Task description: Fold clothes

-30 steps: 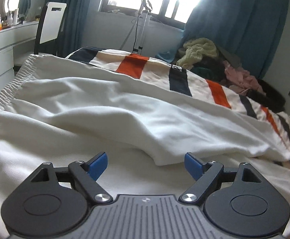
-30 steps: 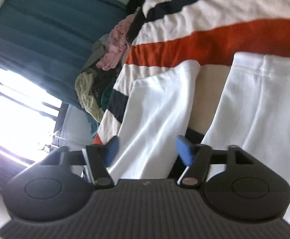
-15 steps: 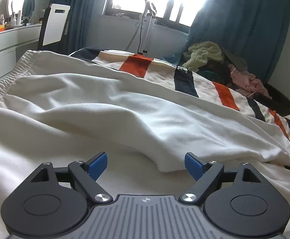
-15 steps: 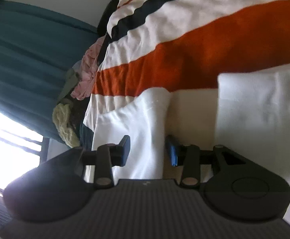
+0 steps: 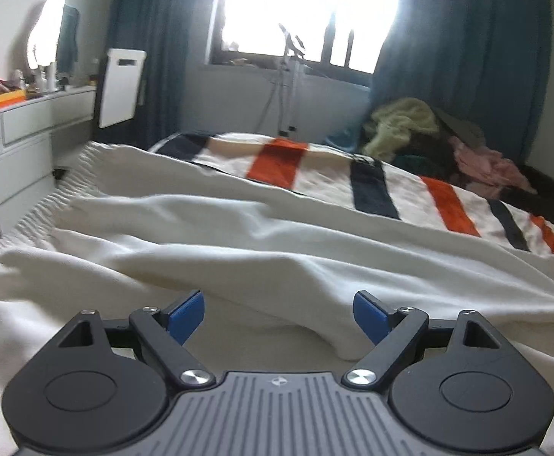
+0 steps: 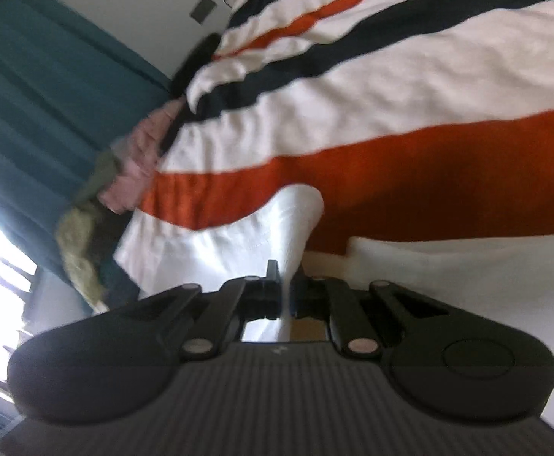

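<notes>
White trousers (image 5: 238, 235) lie spread across a striped bed, elastic waistband at the left edge. My left gripper (image 5: 278, 317) is open and empty, low over the white cloth near a fold. In the right wrist view the end of one white trouser leg (image 6: 246, 243) lies on the orange stripe, and the other leg (image 6: 467, 266) lies to its right. My right gripper (image 6: 286, 285) is shut on the edge of the left leg, with a thin strip of white cloth between its jaws.
The bedspread (image 5: 375, 186) has orange, black and white stripes. A pile of clothes (image 5: 440, 144) sits at the far right of the bed by blue curtains. A white dresser (image 5: 22, 144) and a chair (image 5: 121, 87) stand left of the bed.
My right gripper has closed from open onto the edge of the white trouser leg and moved closer to it. My left gripper stays open and has tilted up slightly.
</notes>
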Tool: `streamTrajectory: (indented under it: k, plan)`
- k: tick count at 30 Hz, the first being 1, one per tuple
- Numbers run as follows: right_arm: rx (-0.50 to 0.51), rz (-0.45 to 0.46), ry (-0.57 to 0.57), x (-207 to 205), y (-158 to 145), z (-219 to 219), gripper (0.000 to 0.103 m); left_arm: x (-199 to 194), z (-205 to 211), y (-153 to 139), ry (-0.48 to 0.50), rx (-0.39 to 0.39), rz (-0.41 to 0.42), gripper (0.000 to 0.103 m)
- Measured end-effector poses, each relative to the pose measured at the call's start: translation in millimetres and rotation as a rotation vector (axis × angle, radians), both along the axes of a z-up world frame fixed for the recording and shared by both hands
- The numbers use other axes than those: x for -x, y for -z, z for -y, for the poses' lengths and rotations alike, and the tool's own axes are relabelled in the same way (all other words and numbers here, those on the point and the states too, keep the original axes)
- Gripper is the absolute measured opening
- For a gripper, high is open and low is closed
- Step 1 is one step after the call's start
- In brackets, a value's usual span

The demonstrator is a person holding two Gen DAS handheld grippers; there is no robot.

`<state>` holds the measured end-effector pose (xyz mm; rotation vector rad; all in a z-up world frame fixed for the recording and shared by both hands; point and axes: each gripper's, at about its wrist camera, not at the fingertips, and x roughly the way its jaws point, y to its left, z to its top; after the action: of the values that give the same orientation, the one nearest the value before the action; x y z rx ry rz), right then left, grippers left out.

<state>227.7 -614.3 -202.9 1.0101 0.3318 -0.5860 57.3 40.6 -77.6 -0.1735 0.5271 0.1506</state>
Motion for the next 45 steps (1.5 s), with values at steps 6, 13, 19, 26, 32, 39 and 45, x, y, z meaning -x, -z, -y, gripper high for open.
streamTrajectory:
  k: [6,13,19,26,32,39,45]
  plan:
    - [0.075,-0.075,-0.053,16.2,-19.4,-11.8,0.036,8.1,-13.4,-9.1,-0.022,0.06,-0.004,0.087]
    - [0.217,-0.115,0.01,70.2,-77.5,-45.1,0.078,21.6,-21.5,-18.8,-0.023,0.094,0.012,0.089]
    - [0.31,-0.258,0.221,132.4,-102.5,-45.4,0.078,36.7,-27.6,-24.4,-0.021,0.135,0.033,0.09]
    - [0.118,-0.36,0.359,177.7,-76.6,-22.3,0.078,45.4,-32.1,-25.9,-0.047,0.153,0.036,0.09]
    - [-0.147,-0.366,0.339,185.4,-38.5,-15.1,0.078,50.2,-40.8,-23.1,-0.102,0.177,0.017,0.091]
    - [-0.268,-0.138,0.152,175.2,-33.0,-24.2,0.08,53.4,-55.6,-18.9,-0.161,0.237,-0.007,0.091]
    - [-0.227,-0.161,0.084,161.4,-37.0,-29.4,0.06,58.9,-82.4,-5.1,-0.222,0.403,-0.081,0.091]
